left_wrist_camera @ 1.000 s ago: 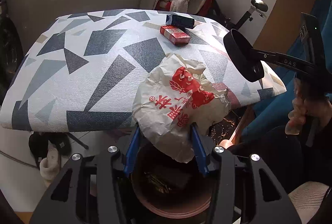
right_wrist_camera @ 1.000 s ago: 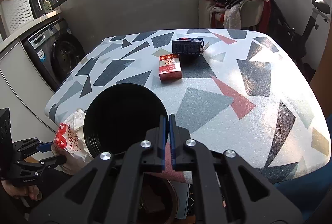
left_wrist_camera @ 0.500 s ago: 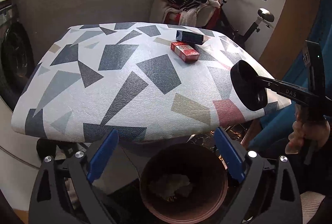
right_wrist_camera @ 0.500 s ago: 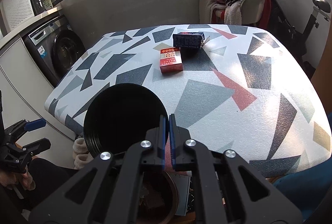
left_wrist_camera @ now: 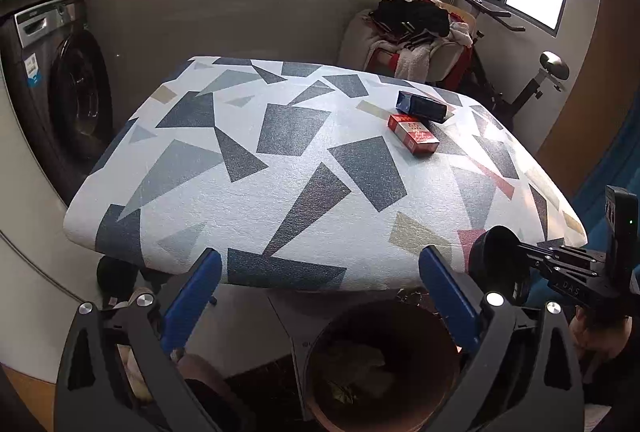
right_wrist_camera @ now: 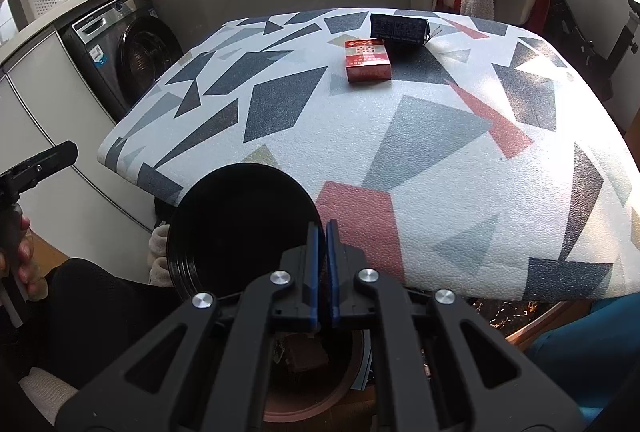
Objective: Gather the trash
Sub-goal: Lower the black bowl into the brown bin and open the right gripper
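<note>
1. Laundry-corner setting, patterned table [left_wrist_camera: 280, 168] ahead of both tools.
2. Nearest, directly beneath left gripper [left_wrist_camera: 320, 296]: brown bin [left_wrist_camera: 380, 368], crumpled waste inside; jaws spread wide, holding nothing.
3. Right gripper [right_wrist_camera: 322, 228]: jaws pinched on rim of black lid [right_wrist_camera: 240, 228], apparently held aside so the bin mouth stays clear.
4. Farther ahead, on table: red box [right_wrist_camera: 368, 60], touching blue box [right_wrist_camera: 400, 28] beyond it; judged remaining trash.
5. Farthest: washing machine [right_wrist_camera: 136, 52], chair heaped with clothes [left_wrist_camera: 412, 20].
</note>
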The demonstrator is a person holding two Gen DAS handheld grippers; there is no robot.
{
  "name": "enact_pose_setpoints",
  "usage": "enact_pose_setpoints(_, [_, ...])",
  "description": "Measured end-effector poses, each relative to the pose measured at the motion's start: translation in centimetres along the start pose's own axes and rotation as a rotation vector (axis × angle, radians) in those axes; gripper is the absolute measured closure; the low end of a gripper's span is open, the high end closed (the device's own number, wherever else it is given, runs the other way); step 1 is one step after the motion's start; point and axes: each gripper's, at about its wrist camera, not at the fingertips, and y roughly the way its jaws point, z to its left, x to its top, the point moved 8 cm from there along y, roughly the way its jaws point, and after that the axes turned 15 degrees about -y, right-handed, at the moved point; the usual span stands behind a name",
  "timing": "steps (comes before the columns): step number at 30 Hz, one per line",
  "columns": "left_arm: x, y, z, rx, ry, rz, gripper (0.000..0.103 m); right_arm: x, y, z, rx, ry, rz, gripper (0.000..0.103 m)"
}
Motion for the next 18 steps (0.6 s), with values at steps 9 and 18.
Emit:
enact_pose_setpoints(9, [-0.2,0.3,1.1,0.024,-0.036,0.007,0.006,-1.3,1.0,1.9,0.031,-0.039,0.047,0.094])
enact_pose_setpoints(18, [-0.5,0.4,1.5,0.027,-0.05,0.016,0.006,-3.2,2.2,3.5,0.074,-0.053,0.108,0.093])
